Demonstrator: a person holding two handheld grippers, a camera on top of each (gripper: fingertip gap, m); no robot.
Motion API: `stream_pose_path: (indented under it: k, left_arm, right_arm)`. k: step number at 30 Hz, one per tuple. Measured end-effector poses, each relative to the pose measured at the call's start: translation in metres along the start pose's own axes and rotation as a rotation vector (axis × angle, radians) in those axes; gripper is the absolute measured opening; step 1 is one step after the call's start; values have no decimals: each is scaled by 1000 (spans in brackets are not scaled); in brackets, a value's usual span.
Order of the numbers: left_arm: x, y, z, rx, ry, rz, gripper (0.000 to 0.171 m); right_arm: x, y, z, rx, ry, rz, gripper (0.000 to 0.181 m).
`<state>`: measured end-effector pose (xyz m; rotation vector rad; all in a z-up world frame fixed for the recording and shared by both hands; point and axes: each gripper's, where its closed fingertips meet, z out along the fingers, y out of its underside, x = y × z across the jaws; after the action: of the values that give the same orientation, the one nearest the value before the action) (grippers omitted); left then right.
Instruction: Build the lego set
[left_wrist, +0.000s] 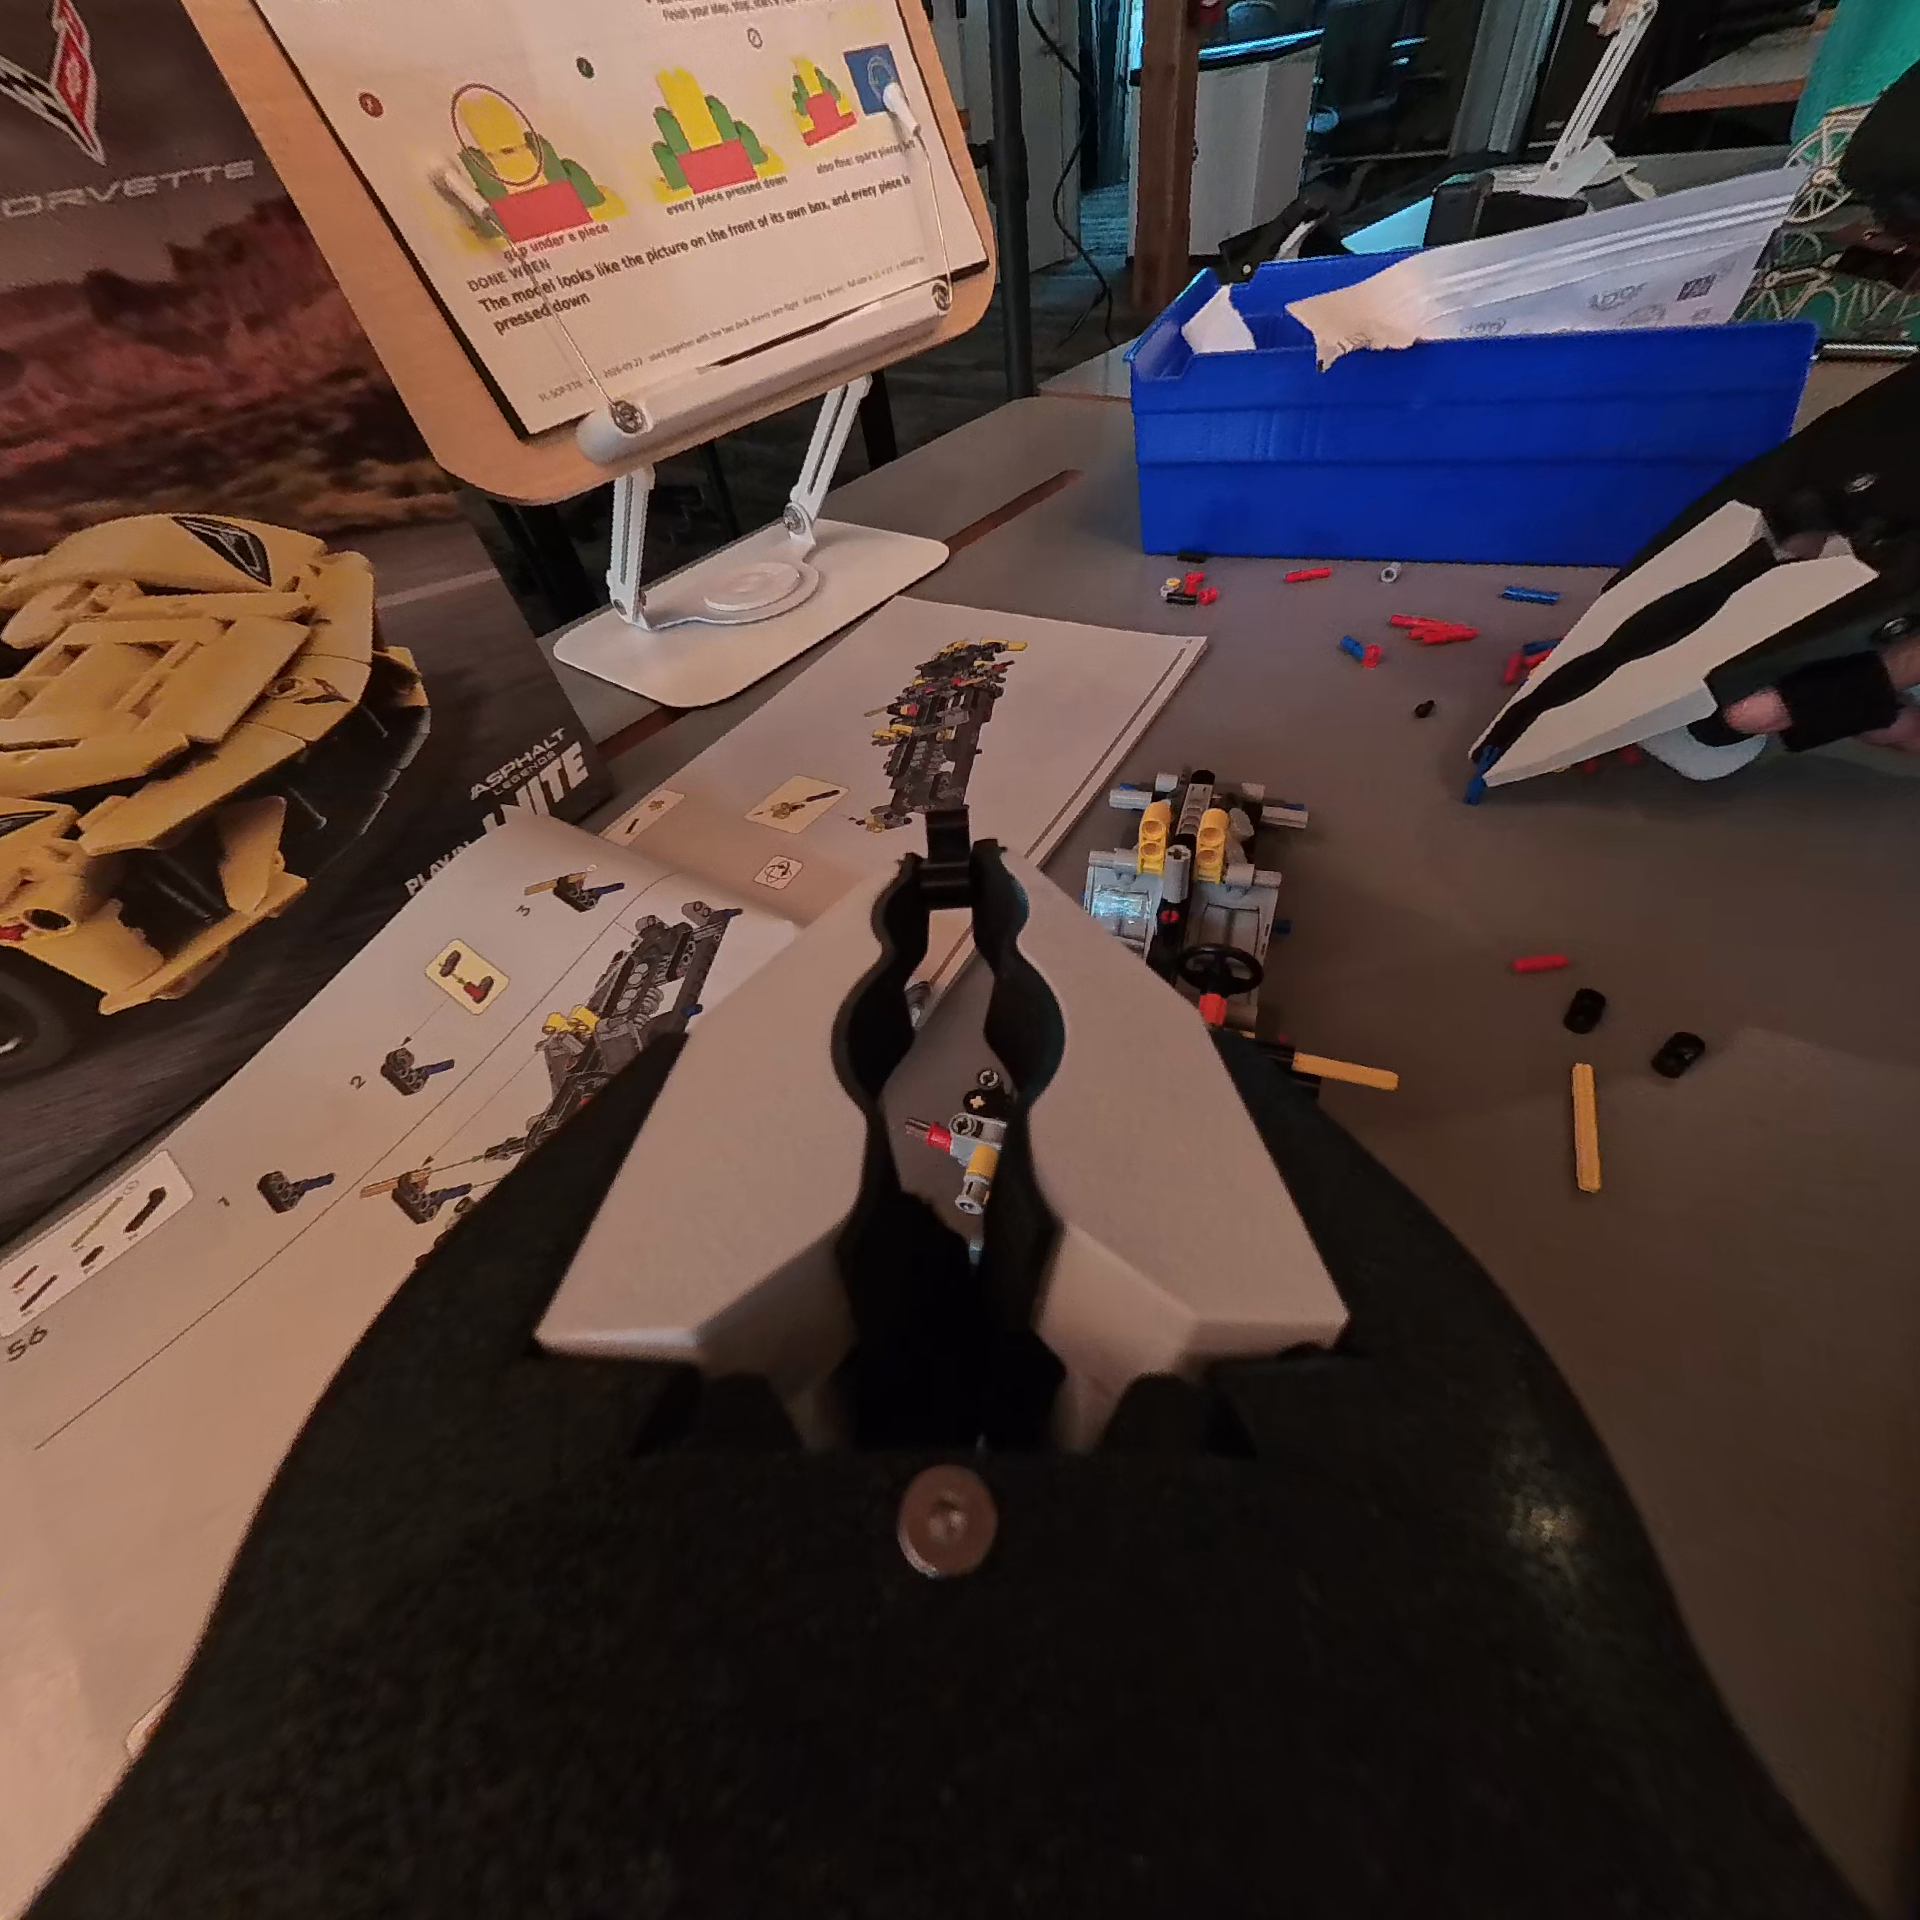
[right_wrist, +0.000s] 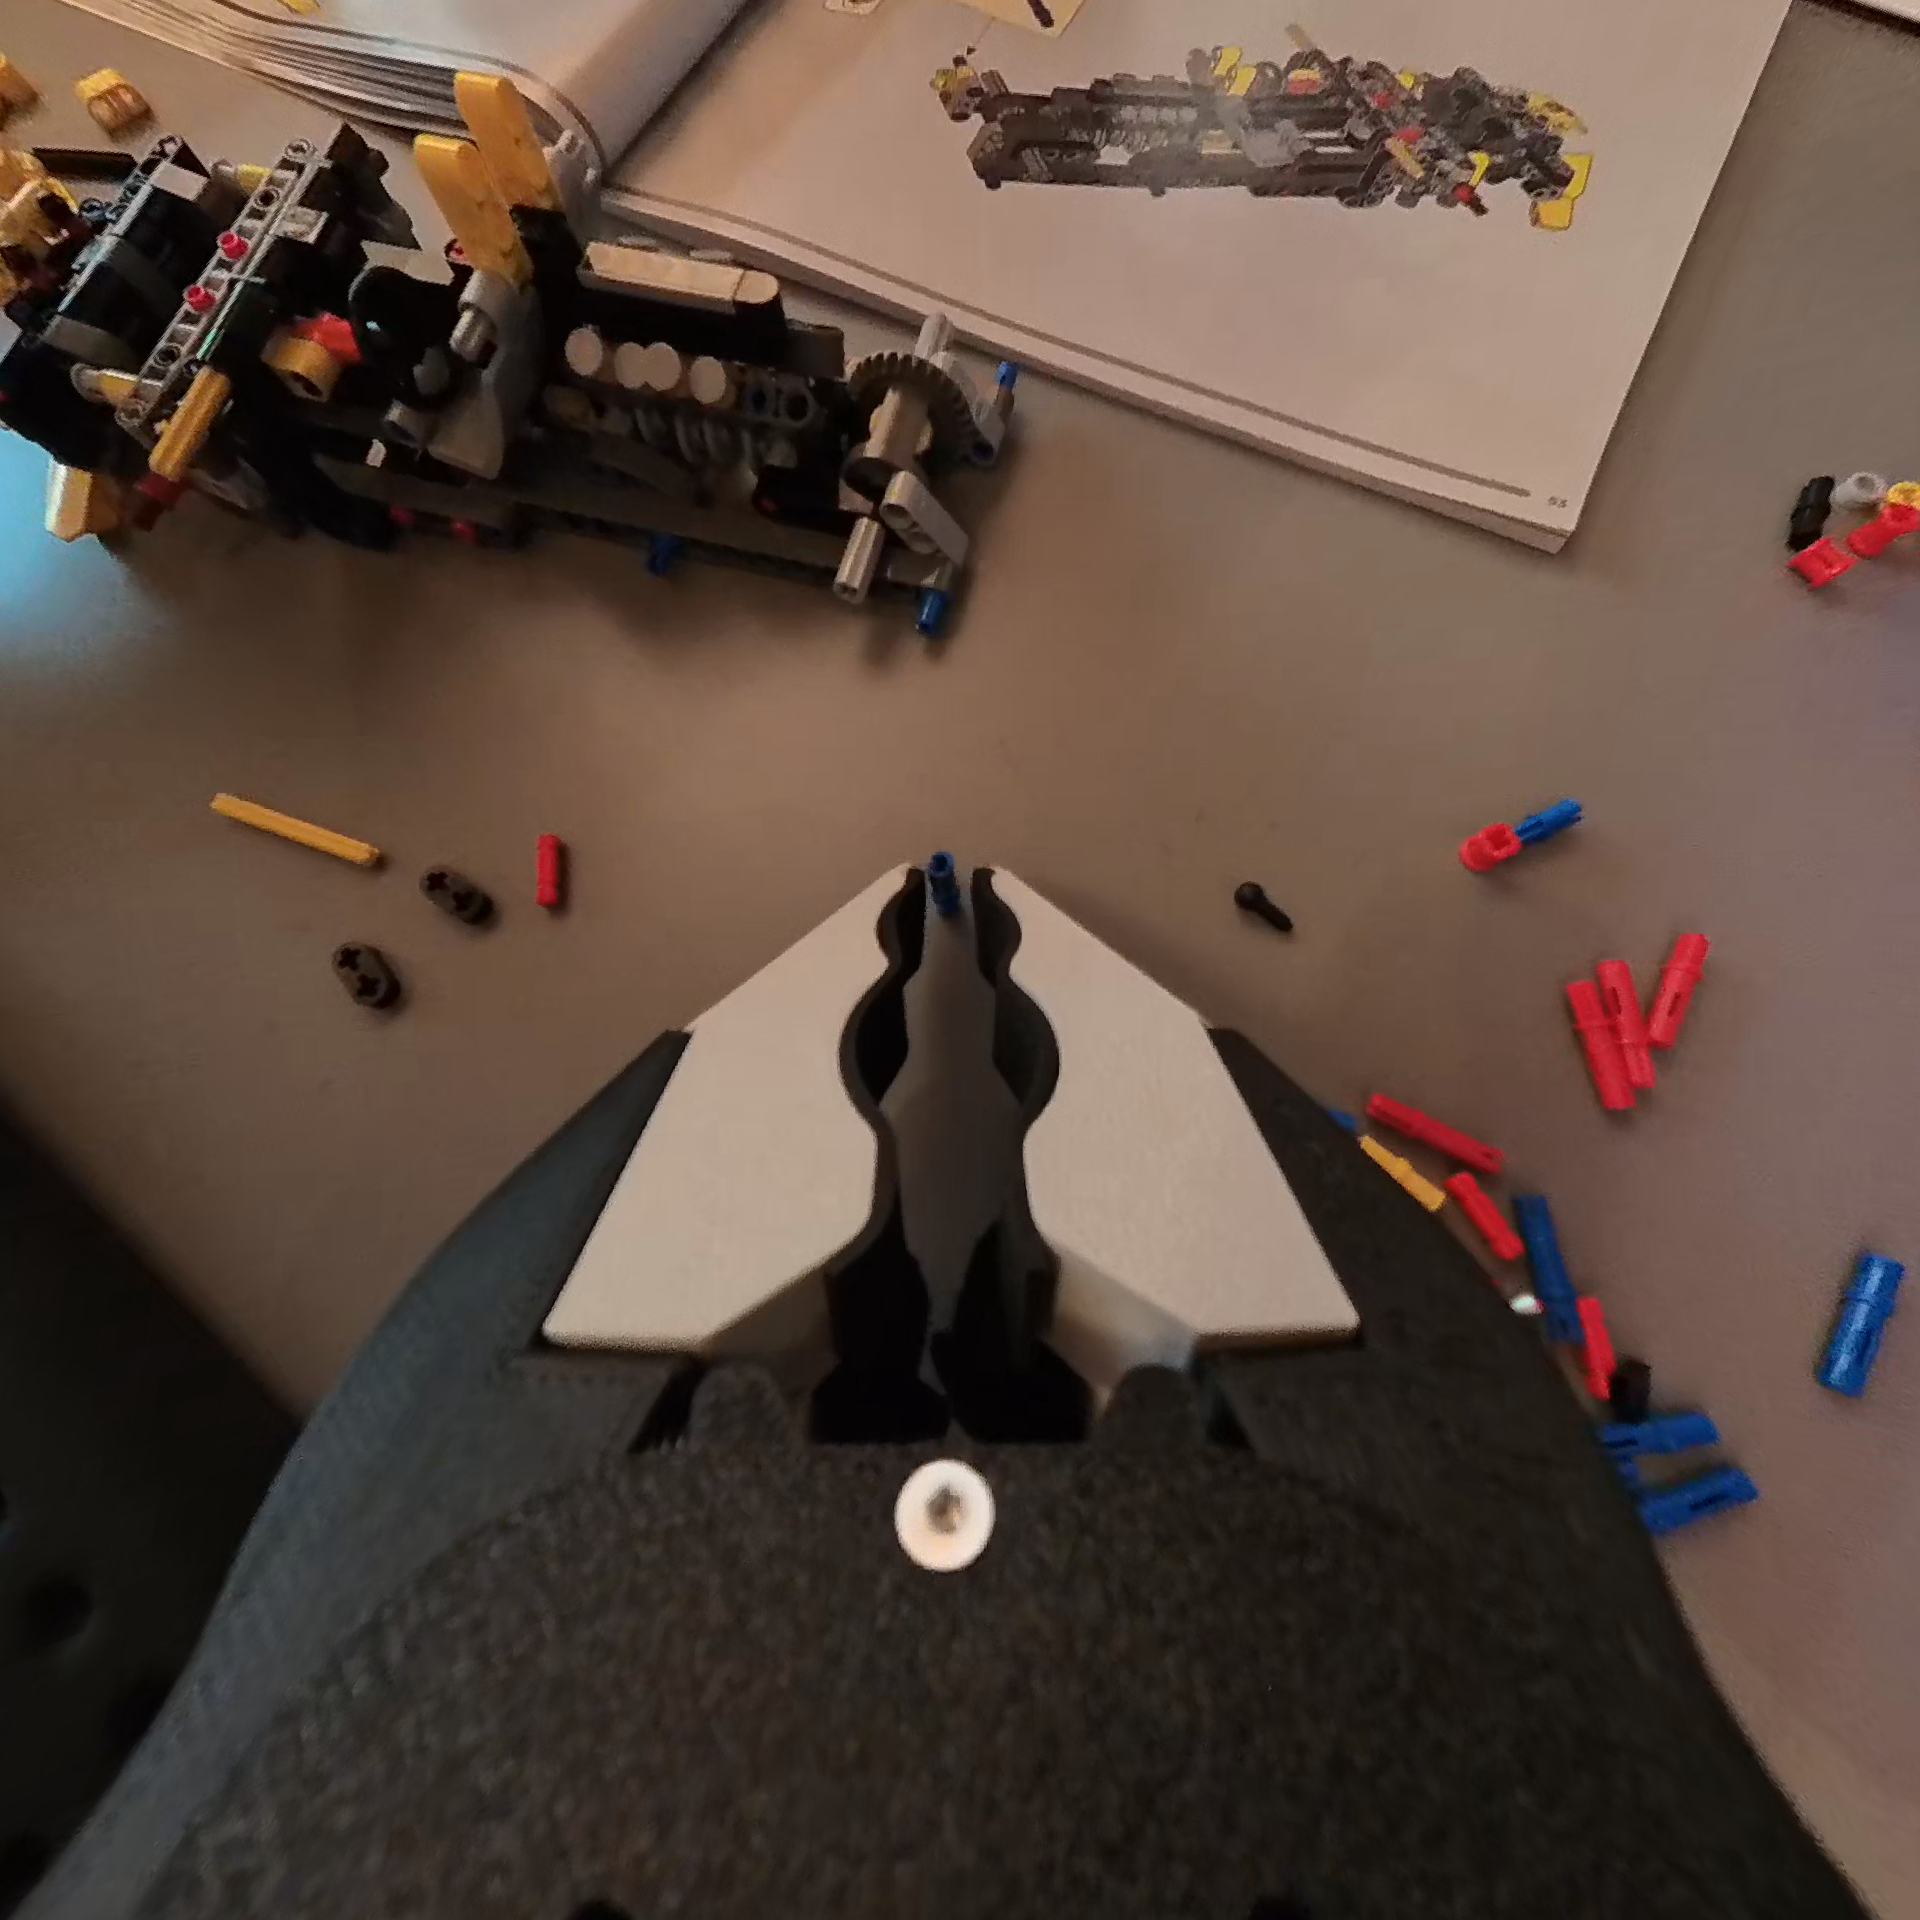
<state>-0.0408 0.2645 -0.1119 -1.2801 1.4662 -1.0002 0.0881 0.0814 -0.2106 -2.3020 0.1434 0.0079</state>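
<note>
Right gripper pinches a blue pin lengthwise, pointing forward; left gripper clamps a black piece.

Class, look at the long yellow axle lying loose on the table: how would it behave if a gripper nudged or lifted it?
The yellow axle looks thin and straight, so probably stiff and light. Lying flat on the smooth table, it may slide or roll when nudged sideways.

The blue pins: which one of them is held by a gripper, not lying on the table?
The blue pin pinched upright between the right gripper fingertips. The other blue pins lie loose on the grey table to its right, among red ones.
</note>
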Motion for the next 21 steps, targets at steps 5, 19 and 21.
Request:
stream_pose_path:
  k: [5, 19, 21]
  left_arm:
    - [0, 0, 0, 1, 1, 0, 5]
    - [-2, -1, -1, 4, 7, -34, 6]
    - [-5, 1, -1, 0, 5, -55, 5]
  right_arm:
    - [0, -1, 0, 2, -6, 4, 9]
    - [8, 2, -46, -256, -91, -54, 41]
    - [0, 4, -52, -287, -143, -59, 52]
